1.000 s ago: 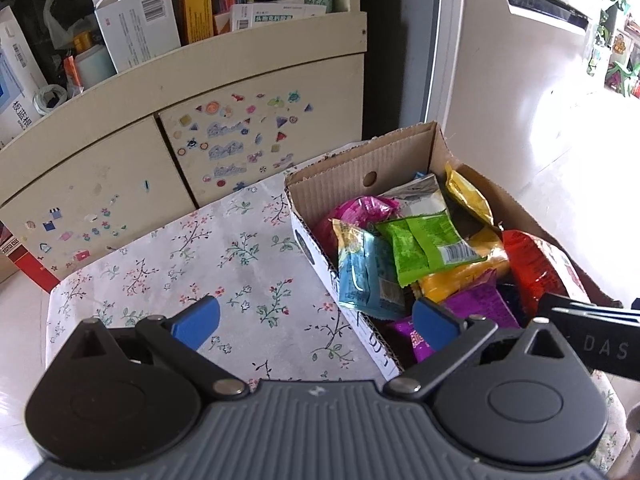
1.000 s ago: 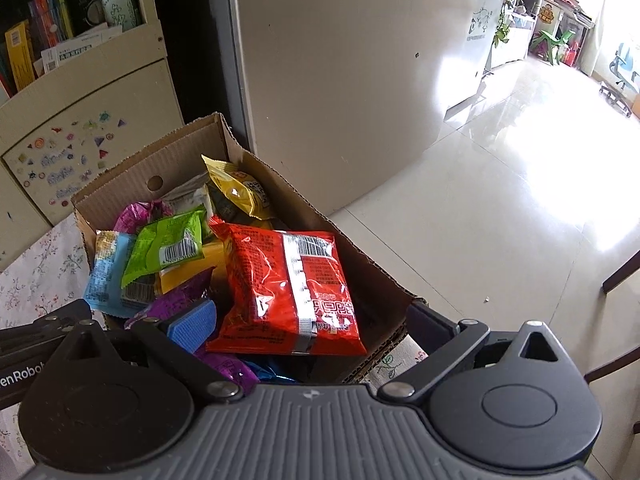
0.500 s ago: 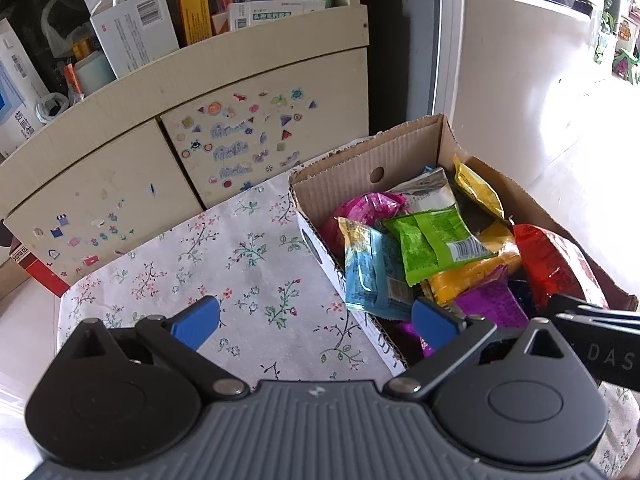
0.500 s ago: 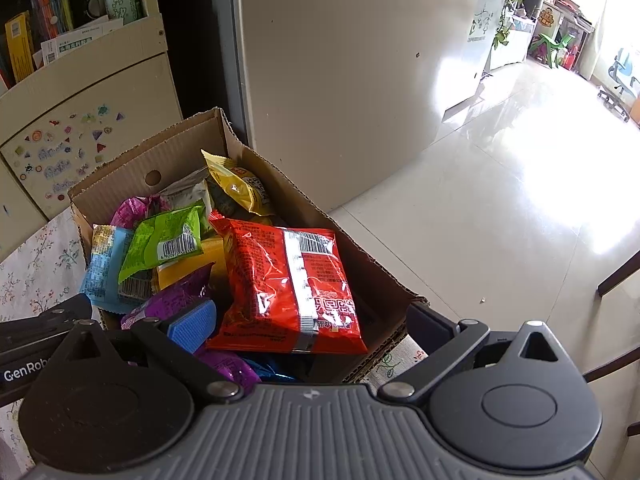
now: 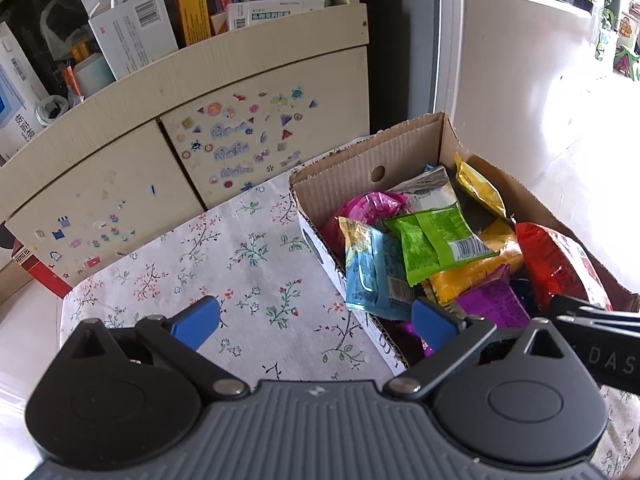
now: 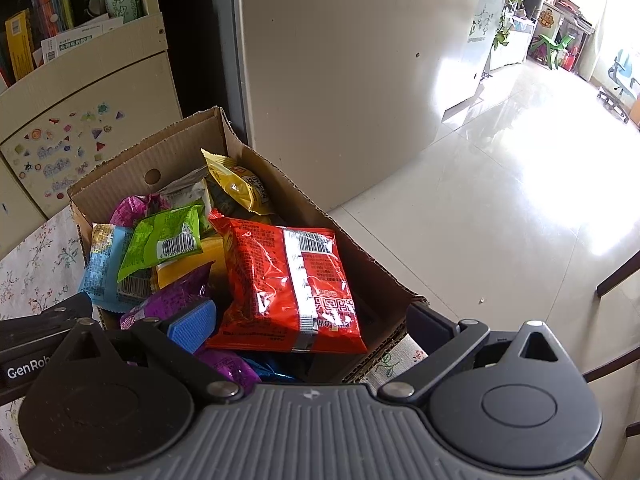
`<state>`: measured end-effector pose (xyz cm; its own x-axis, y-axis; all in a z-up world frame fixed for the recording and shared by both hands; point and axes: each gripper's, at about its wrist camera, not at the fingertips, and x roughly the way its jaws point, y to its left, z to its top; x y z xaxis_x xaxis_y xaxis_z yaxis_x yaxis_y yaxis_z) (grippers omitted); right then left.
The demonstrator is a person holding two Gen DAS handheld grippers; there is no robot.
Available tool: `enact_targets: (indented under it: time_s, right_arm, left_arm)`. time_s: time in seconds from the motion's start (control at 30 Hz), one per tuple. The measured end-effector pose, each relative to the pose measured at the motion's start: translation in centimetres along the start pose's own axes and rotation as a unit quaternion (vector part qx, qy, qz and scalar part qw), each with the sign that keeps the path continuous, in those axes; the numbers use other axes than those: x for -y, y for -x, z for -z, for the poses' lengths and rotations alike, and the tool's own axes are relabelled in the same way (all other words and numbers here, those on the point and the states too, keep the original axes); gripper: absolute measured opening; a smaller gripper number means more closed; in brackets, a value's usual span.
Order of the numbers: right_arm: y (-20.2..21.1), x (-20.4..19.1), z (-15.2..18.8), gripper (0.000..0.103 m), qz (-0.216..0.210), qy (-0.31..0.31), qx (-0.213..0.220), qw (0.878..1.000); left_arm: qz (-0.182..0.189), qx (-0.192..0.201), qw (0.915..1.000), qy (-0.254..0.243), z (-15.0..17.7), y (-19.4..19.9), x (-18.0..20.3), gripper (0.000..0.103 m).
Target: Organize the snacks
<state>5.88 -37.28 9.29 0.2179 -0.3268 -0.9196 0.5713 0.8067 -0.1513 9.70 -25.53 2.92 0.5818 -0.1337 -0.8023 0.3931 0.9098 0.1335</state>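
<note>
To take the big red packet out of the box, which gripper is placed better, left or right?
Probably the right gripper: it is open, with the red packet directly ahead between its fingers. The left gripper, also open, straddles the cardboard box wall, mostly over the floral cloth.

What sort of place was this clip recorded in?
Probably a home, perhaps a living or play area: a sticker-covered cabinet crammed with boxes, a floral tablecloth under the snack box, and a glossy tiled floor.
</note>
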Motion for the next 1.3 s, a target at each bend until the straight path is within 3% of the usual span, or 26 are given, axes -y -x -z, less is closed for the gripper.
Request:
enact_targets:
  time_s: [0.87, 1.3]
  right_arm:
    - [1.5, -0.3, 0.6, 0.103, -0.006, 0.005, 0.000, 1.000]
    - [3.7, -2.2, 1.5, 0.103, -0.018, 0.032, 0.015, 0.999]
  left_arm:
    - [-0.023, 0.022, 0.9993, -0.021, 0.4, 2.2, -0.3, 0.101]
    - [-0.028, 0.023, 0.9993, 0.005, 2.4, 4.4, -2.9, 0.101]
